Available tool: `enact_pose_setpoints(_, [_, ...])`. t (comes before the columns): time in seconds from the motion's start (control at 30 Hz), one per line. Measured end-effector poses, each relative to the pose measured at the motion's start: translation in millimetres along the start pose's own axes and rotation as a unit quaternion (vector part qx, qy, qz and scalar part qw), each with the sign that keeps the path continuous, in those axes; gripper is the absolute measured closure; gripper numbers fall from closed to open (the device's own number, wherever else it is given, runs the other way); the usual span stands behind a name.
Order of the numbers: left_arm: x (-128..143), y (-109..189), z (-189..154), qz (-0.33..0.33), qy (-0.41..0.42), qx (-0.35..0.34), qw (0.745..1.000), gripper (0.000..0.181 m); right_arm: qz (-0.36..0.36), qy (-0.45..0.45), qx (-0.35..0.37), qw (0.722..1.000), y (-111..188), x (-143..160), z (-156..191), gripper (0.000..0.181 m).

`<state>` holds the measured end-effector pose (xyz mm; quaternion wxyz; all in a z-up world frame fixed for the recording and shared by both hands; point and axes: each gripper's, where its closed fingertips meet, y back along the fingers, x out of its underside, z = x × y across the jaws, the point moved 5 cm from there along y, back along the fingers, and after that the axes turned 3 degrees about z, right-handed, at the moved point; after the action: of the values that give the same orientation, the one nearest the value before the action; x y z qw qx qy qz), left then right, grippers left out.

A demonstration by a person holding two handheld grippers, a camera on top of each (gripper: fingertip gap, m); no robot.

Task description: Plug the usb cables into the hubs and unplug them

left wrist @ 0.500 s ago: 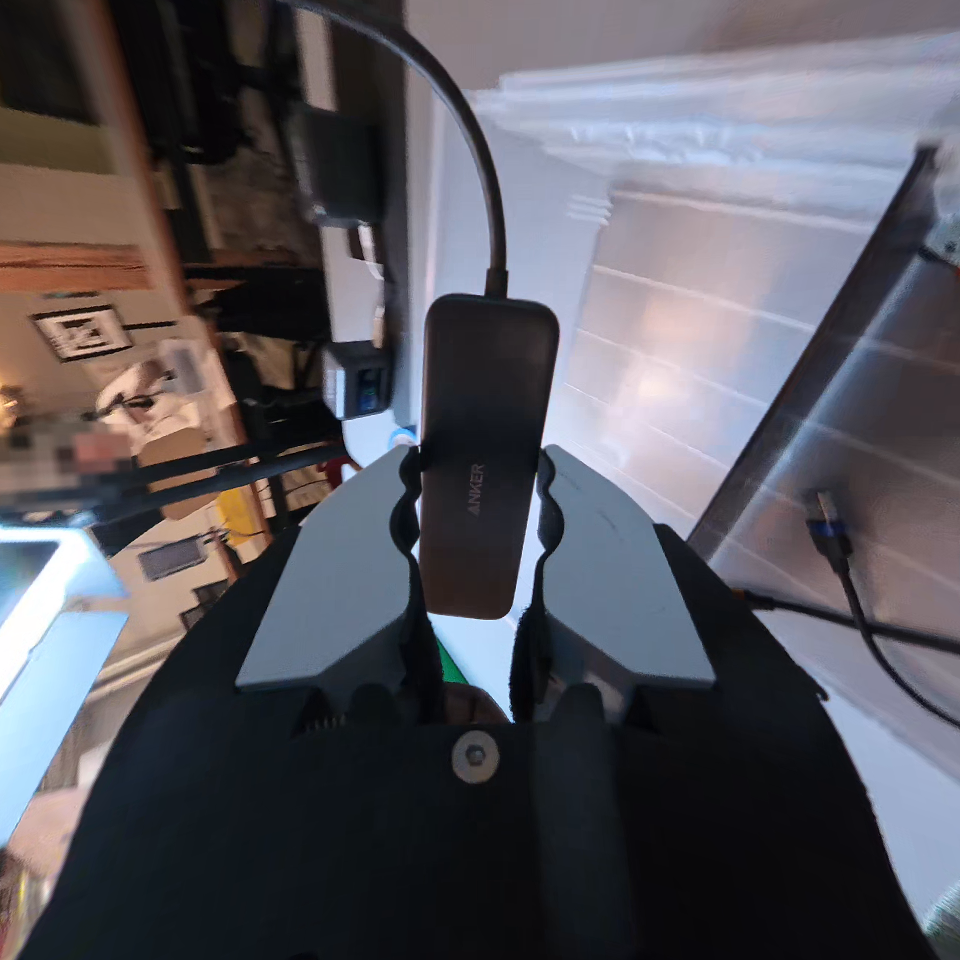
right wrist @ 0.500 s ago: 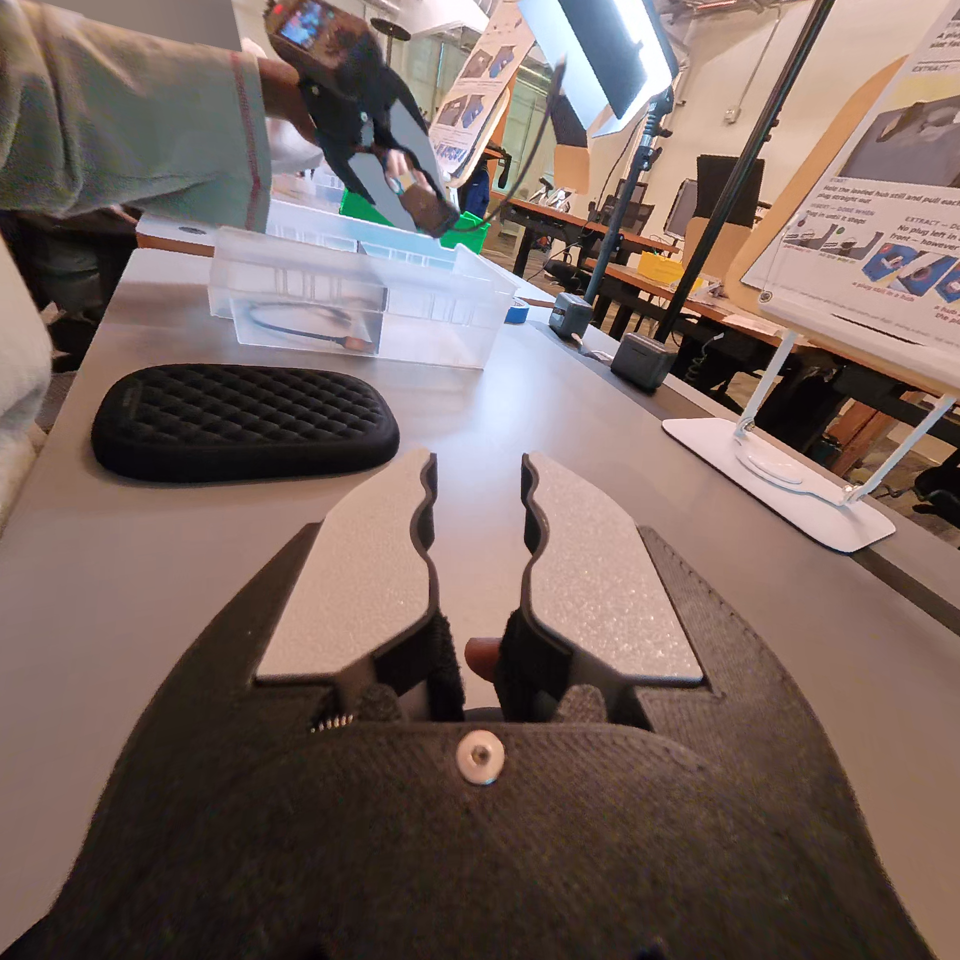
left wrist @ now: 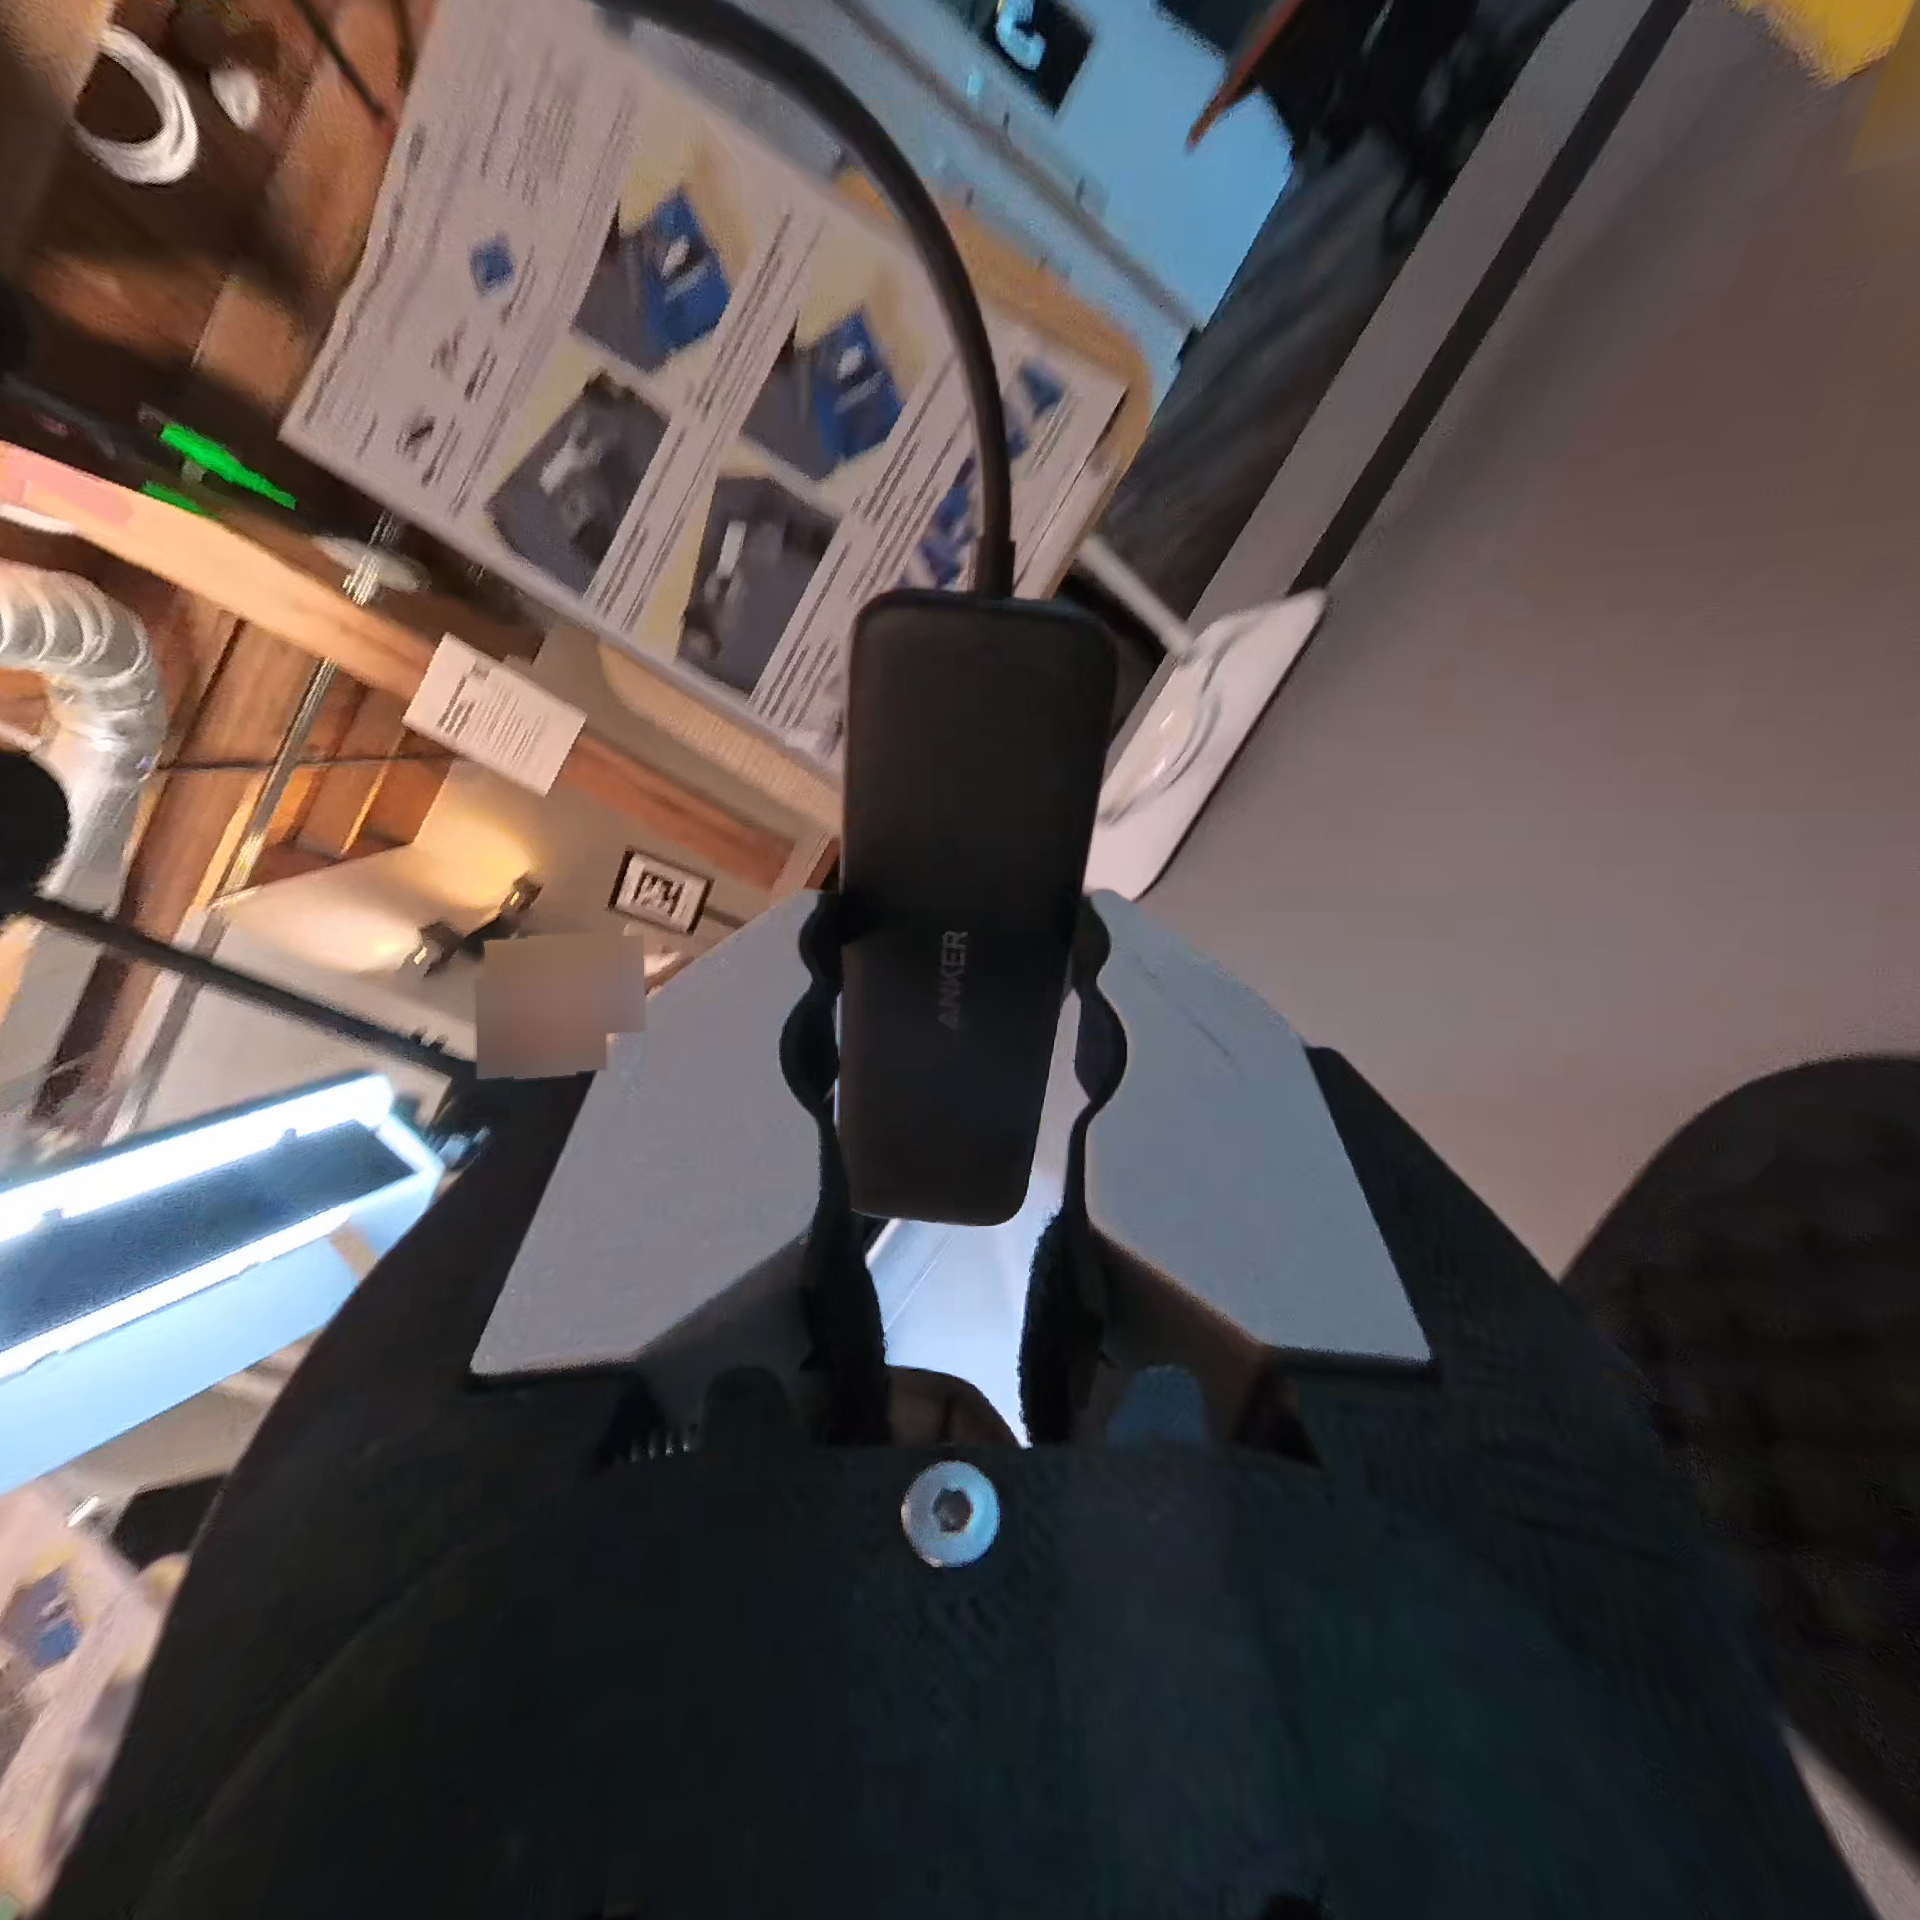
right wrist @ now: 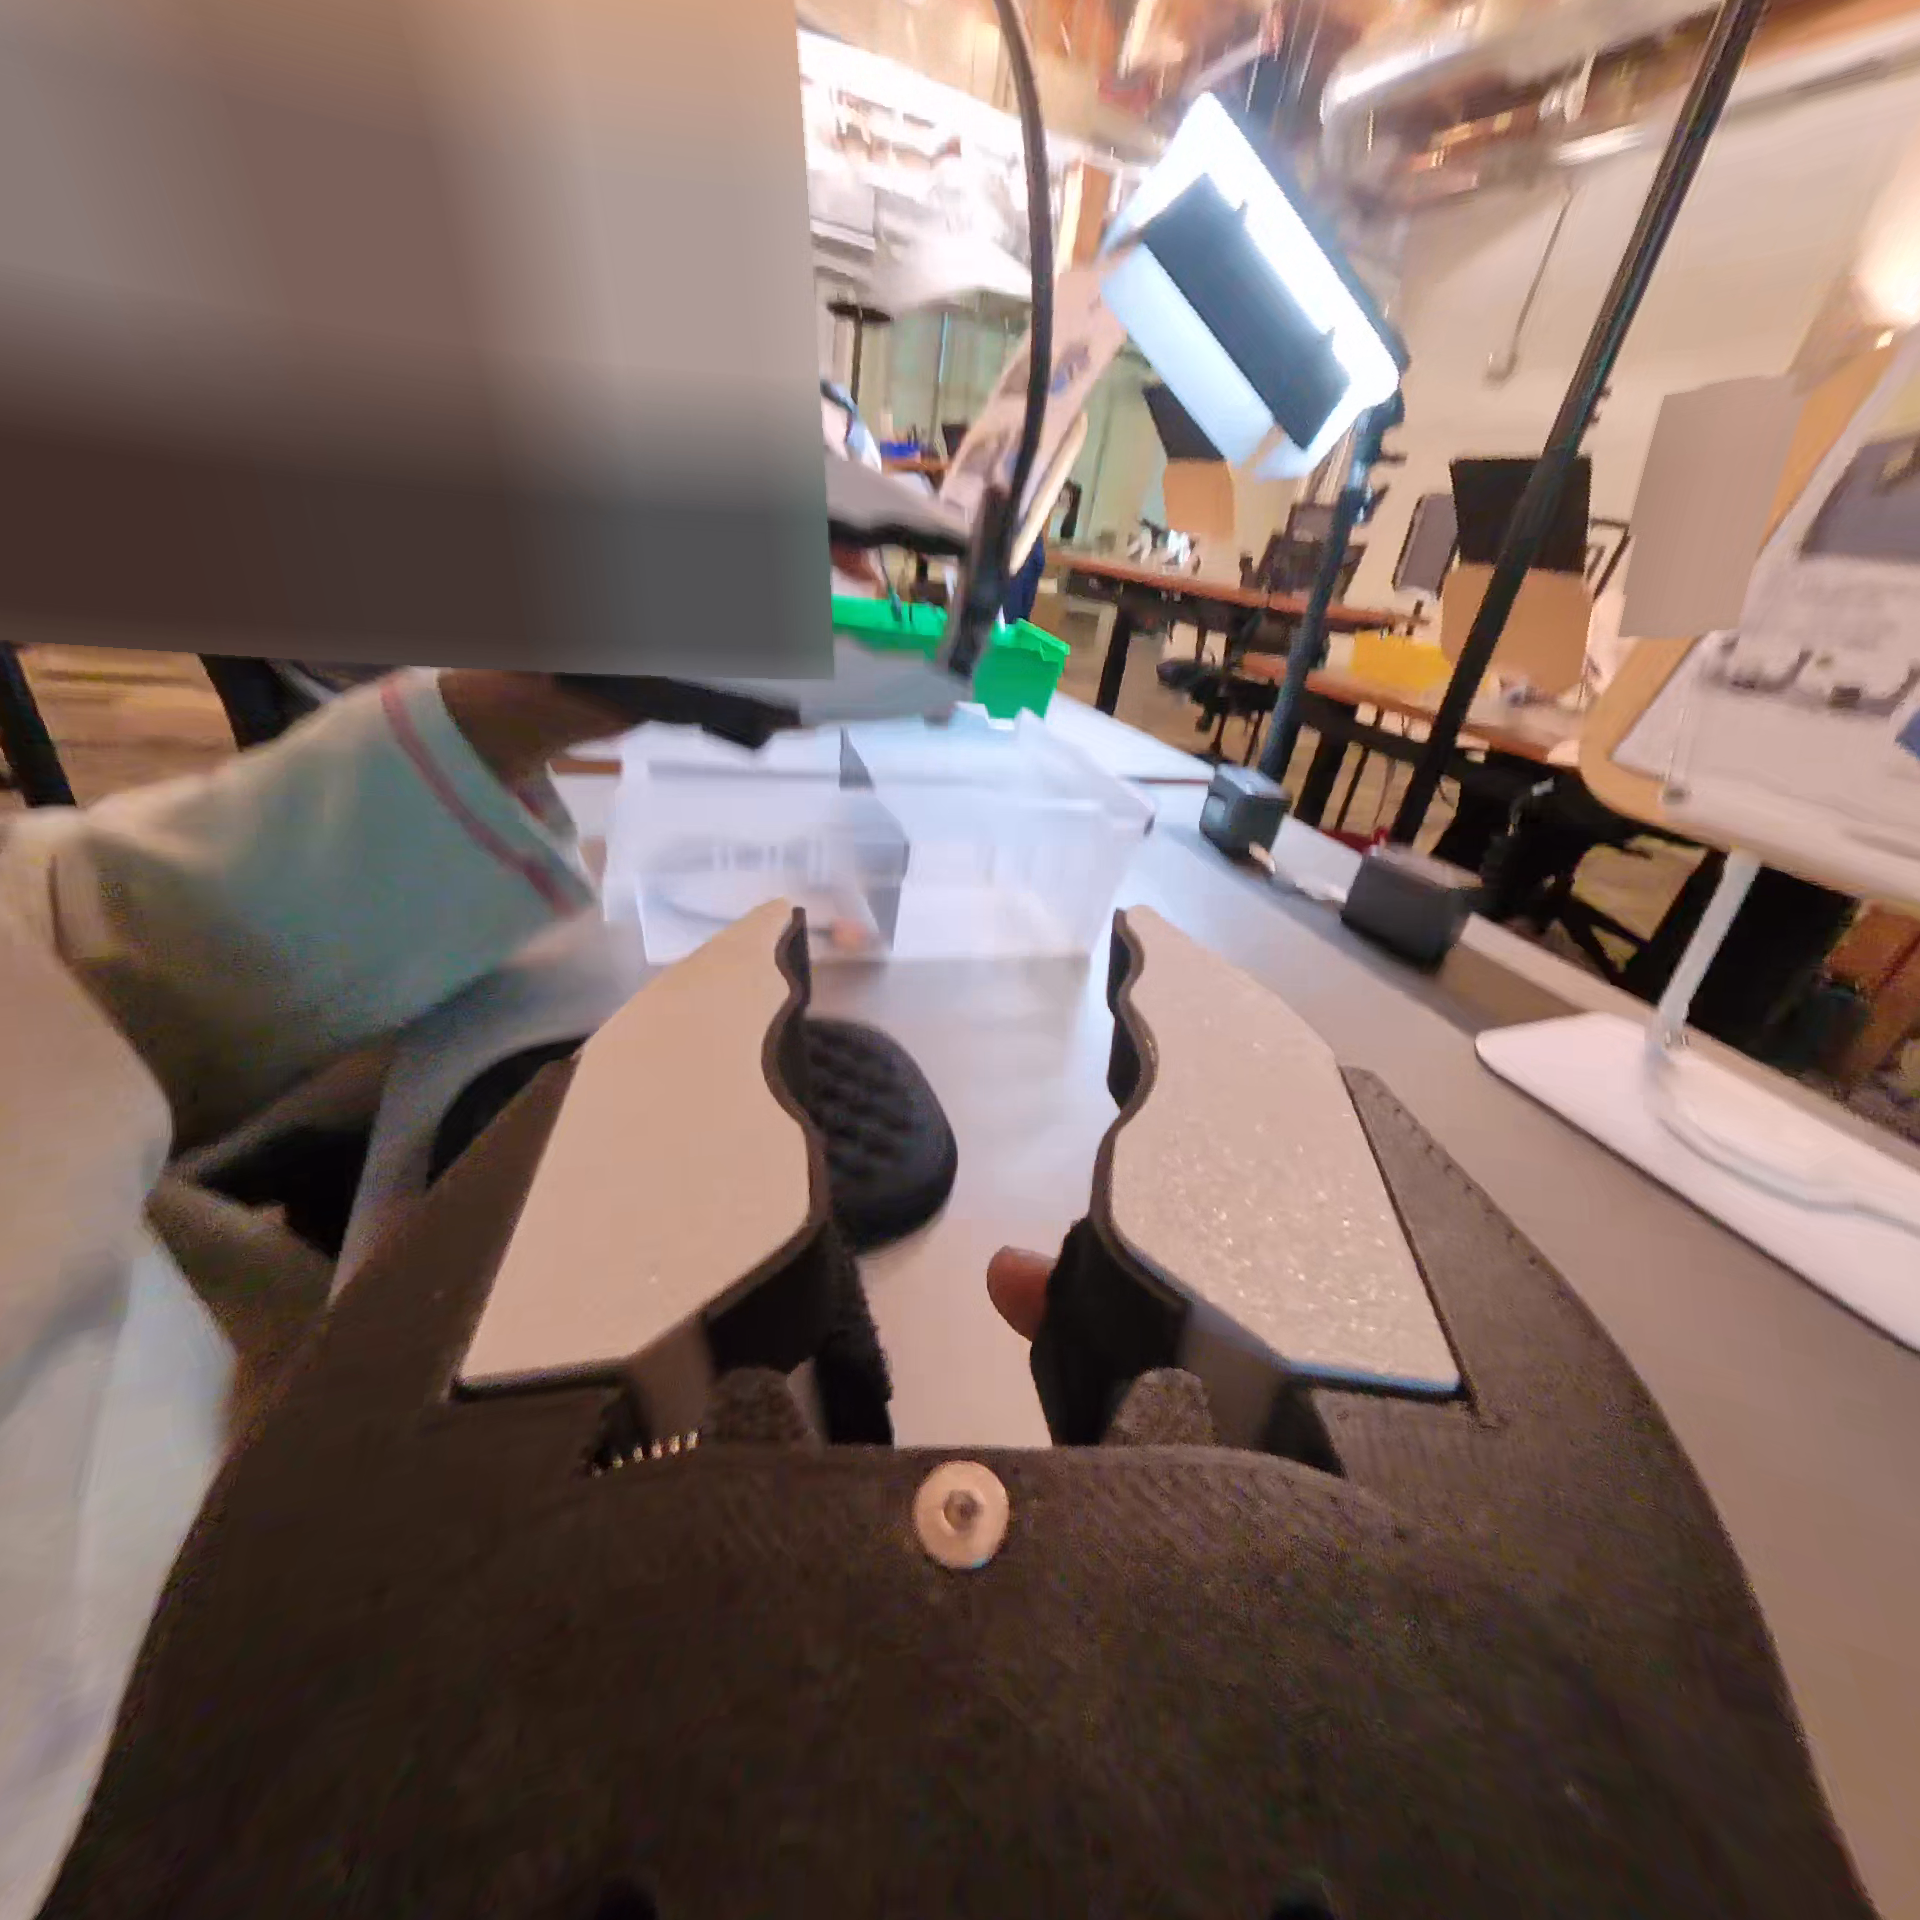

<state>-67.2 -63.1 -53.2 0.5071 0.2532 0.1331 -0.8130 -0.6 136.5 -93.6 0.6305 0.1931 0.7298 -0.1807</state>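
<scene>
The left gripper (left wrist: 956,914) clamps the dark USB hub (left wrist: 966,883) lengthwise along its fingers, lead end forward, while the right gripper (right wrist: 951,977) gapes wide and empty above the grey table (right wrist: 1299,1049).

It was a big work room, like a lab or workshop. Long rows of tables (right wrist: 1195,592) with chairs stood far back, a bright light panel (right wrist: 1247,301) hung on a black pole (right wrist: 1340,582), and shiny air pipes (left wrist: 73,707) ran under a wooden ceiling. A picture sheet of steps (left wrist: 665,416) stood on a white stand (right wrist: 1704,1132) on the grey bench (right wrist: 1558,1403).
</scene>
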Motion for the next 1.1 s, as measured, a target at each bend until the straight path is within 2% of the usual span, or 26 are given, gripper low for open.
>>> enact_pose_setpoints(0.1, [-33.7, 1.2, -34.7, -0.050, 0.016, 0.025, 0.998, 0.138, -0.028, -0.008, 0.009, 1.000, -16.6, -21.4, 2.4, 0.124])
enact_pose_setpoints(0.2, [-55.9, 2.3, -66.9, -0.081, 0.026, 0.056, 0.995, 0.138, -0.022, -0.003, 0.013, 1.000, -32.8, -23.5, 2.1, 0.123])
enact_pose_setpoints(0.23, [-60.4, 2.6, -74.9, -0.088, 0.029, 0.059, 0.994, 0.138, -0.010, 0.004, 0.006, 1.000, -36.5, -20.3, 3.8, 0.133])
enact_pose_setpoints(0.27, [-63.8, 2.6, -81.9, -0.094, 0.034, 0.062, 0.993, 0.138, 0.002, 0.017, -0.002, 1.000, -38.1, -16.8, 6.1, 0.158])
enact_pose_setpoints(0.33, [-65.8, 2.5, -92.7, -0.096, 0.051, 0.066, 0.992, 0.138, 0.014, 0.043, 0.009, 0.999, -35.1, -10.8, 6.1, 0.164])
enact_pose_setpoints(0.4, [-62.8, 3.5, -101.2, -0.101, 0.055, 0.098, 0.989, 0.140, 0.037, 0.028, 0.009, 0.999, -29.5, -3.2, 3.4, 0.169])
enact_pose_setpoints(0.43, [-62.3, 4.1, -101.6, -0.112, 0.080, 0.117, 0.984, 0.148, 0.040, 0.013, 0.002, 0.999, -25.8, -0.3, 1.1, 0.169])
enact_pose_setpoints(0.5, [-62.5, 7.4, -94.3, -0.153, 0.170, 0.155, 0.961, 0.148, 0.032, -0.025, -0.016, 0.999, -18.1, 2.5, -3.5, 0.169])
enact_pose_setpoints(0.6, [-57.3, 10.4, -94.7, -0.183, 0.287, 0.271, 0.901, 0.139, 0.011, -0.045, -0.047, 0.998, -9.2, 2.0, -4.3, 0.169])
enact_pose_setpoints(0.63, [-54.6, 9.3, -98.7, -0.174, 0.306, 0.304, 0.885, 0.135, 0.002, -0.045, -0.073, 0.996, -7.6, 0.9, -0.6, 0.168])
enact_pose_setpoints(0.73, [-54.8, 7.0, -110.5, -0.183, 0.310, 0.333, 0.872, 0.135, -0.032, -0.051, -0.128, 0.990, -4.5, -3.7, 10.3, 0.168])
enact_pose_setpoints(0.8, [-61.2, 11.3, -117.7, -0.206, 0.306, 0.365, 0.855, 0.156, -0.044, -0.055, -0.132, 0.989, -2.3, -4.2, 9.8, 0.168])
enact_pose_setpoints(0.9, [-66.6, 13.5, -118.2, -0.227, 0.293, 0.361, 0.856, 0.159, -0.068, -0.072, -0.141, 0.985, 2.4, -5.7, 7.6, 0.165])
enact_pose_setpoints(0.97, [-68.6, 13.1, -115.5, -0.237, 0.290, 0.337, 0.864, 0.164, -0.088, -0.086, -0.114, 0.986, 2.0, -6.0, 2.1, 0.158])
enact_pose_setpoints(1.0, [-69.1, 12.3, -113.8, -0.243, 0.285, 0.316, 0.872, 0.167, -0.096, -0.092, -0.096, 0.986, 1.7, -5.7, -0.9, 0.152])
enact_pose_setpoints(1.1, [-65.3, 6.5, -104.7, -0.240, 0.263, 0.211, 0.910, 0.169, -0.101, -0.115, -0.041, 0.987, 0.5, 1.1, -9.5, 0.152])
